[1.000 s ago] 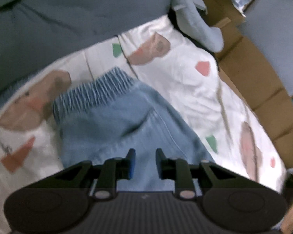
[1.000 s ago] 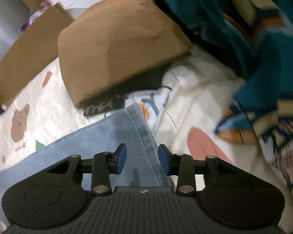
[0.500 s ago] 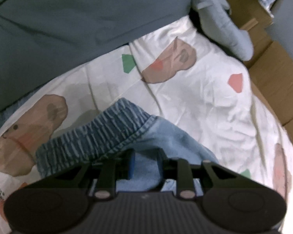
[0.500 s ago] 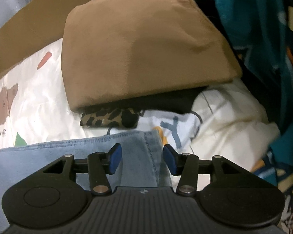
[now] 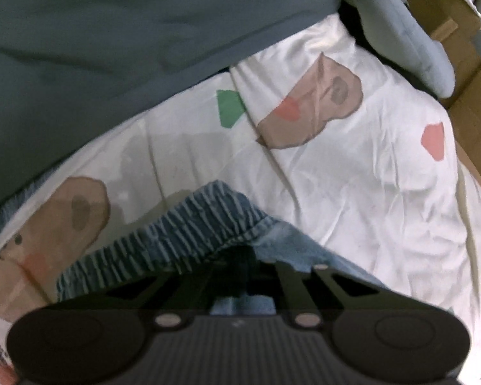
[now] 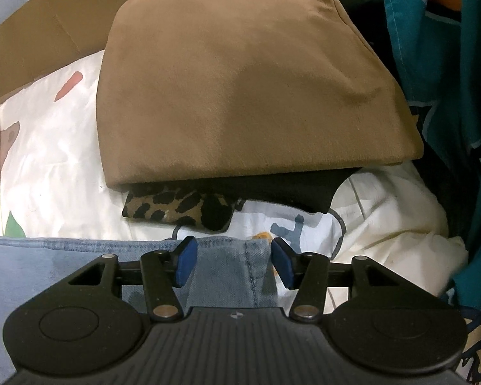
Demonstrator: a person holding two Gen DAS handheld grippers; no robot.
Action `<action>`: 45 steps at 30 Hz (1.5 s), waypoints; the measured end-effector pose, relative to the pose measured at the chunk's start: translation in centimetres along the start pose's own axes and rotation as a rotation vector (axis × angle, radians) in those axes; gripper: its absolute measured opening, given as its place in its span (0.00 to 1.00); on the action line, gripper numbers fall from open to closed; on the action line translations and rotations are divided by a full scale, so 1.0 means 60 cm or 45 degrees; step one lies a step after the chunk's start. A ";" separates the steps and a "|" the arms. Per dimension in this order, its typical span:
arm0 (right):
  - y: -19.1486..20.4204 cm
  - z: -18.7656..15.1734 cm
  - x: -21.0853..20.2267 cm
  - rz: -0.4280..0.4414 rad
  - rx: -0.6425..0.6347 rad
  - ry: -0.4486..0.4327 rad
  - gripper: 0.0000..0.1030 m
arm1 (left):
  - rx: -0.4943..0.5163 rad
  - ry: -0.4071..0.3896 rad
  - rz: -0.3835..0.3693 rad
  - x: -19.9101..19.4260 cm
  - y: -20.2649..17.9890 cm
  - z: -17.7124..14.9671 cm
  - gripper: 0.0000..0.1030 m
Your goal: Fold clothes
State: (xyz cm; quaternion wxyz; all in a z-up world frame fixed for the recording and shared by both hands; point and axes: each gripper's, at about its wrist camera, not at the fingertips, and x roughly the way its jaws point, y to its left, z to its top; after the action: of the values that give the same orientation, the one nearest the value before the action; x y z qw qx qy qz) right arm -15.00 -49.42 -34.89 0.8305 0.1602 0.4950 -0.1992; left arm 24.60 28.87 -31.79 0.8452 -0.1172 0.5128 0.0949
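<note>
Jaws: my left gripper (image 5: 245, 256) clamps jeans (image 5: 189, 234) waistband, right gripper (image 6: 232, 263) opening over hem | step: grasping ends | next: I pinch hem.

A pair of light blue denim jeans (image 5: 208, 224) with a gathered elastic waistband (image 5: 163, 243) lies on a white bedsheet printed with bears. The waistband is bunched and lifted into a ridge. At the other end, the stitched leg hem (image 6: 231, 256) lies flat beside a folded pile.
</note>
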 end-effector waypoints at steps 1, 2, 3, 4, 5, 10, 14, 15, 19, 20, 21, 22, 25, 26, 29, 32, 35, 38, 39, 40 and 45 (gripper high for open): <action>0.001 0.000 0.000 -0.001 -0.006 -0.003 0.56 | 0.001 0.002 0.010 0.002 -0.002 0.003 0.03; 0.002 -0.001 0.000 -0.002 -0.015 -0.005 0.56 | 0.002 0.005 0.020 0.004 -0.004 0.007 0.03; 0.003 -0.001 -0.001 -0.004 -0.024 -0.008 0.56 | 0.004 0.007 0.031 0.006 -0.006 0.010 0.03; 0.005 -0.001 -0.001 -0.006 -0.033 -0.011 0.56 | 0.016 0.010 0.045 0.008 -0.010 0.013 0.03; 0.006 -0.002 -0.002 -0.008 -0.042 -0.014 0.56 | 0.030 0.012 0.061 0.010 -0.015 0.016 0.03; 0.006 -0.010 -0.013 -0.018 -0.056 -0.019 0.56 | 0.066 0.027 0.119 0.024 -0.032 0.035 0.03; 0.010 -0.020 -0.008 -0.015 -0.116 -0.003 0.52 | 0.067 0.046 0.143 0.036 -0.039 0.047 0.03; 0.013 -0.020 -0.003 -0.026 -0.134 0.008 0.47 | 0.067 0.053 0.148 0.038 -0.041 0.050 0.03; 0.015 -0.014 0.007 -0.061 -0.163 0.015 0.19 | 0.097 0.077 0.162 0.042 -0.047 0.056 0.03; 0.014 -0.014 0.003 -0.060 -0.160 0.007 0.19 | 0.101 0.079 0.160 0.043 -0.047 0.057 0.03; 0.013 -0.014 -0.001 -0.062 -0.157 -0.002 0.18 | 0.103 0.078 0.158 0.043 -0.047 0.056 0.03; 0.013 -0.014 -0.006 -0.065 -0.149 -0.011 0.18 | 0.105 0.075 0.156 0.043 -0.047 0.056 0.03; 0.011 -0.008 -0.021 -0.078 -0.127 -0.040 0.18 | 0.113 0.068 0.167 0.044 -0.052 0.053 0.03; 0.014 -0.005 -0.023 -0.085 -0.128 -0.047 0.18 | 0.114 0.067 0.172 0.045 -0.053 0.053 0.03; 0.022 0.006 -0.024 -0.106 -0.119 -0.058 0.17 | 0.117 0.072 0.183 0.048 -0.057 0.055 0.03; 0.024 0.016 -0.015 -0.128 -0.112 -0.053 0.17 | 0.121 0.073 0.184 0.051 -0.059 0.056 0.03; 0.025 0.017 0.007 -0.141 -0.091 -0.005 0.17 | 0.126 0.070 0.187 0.054 -0.062 0.057 0.03; 0.022 0.012 0.036 -0.150 -0.083 0.048 0.17 | 0.134 0.070 0.194 0.059 -0.065 0.058 0.03; 0.025 0.013 0.041 -0.158 -0.088 0.061 0.18 | 0.139 0.072 0.197 0.060 -0.067 0.058 0.03; 0.028 0.017 0.042 -0.176 -0.092 0.077 0.20 | 0.139 0.074 0.201 0.059 -0.068 0.059 0.03; 0.052 0.034 0.000 -0.207 -0.155 0.054 0.29 | 0.164 0.065 0.177 0.030 -0.078 0.053 0.02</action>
State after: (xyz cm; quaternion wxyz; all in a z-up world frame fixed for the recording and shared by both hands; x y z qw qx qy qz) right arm -11.90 -47.65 -33.72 0.8091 0.0729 0.5350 -0.2322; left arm 29.43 25.40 -31.49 0.8291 -0.0293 0.5460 0.1171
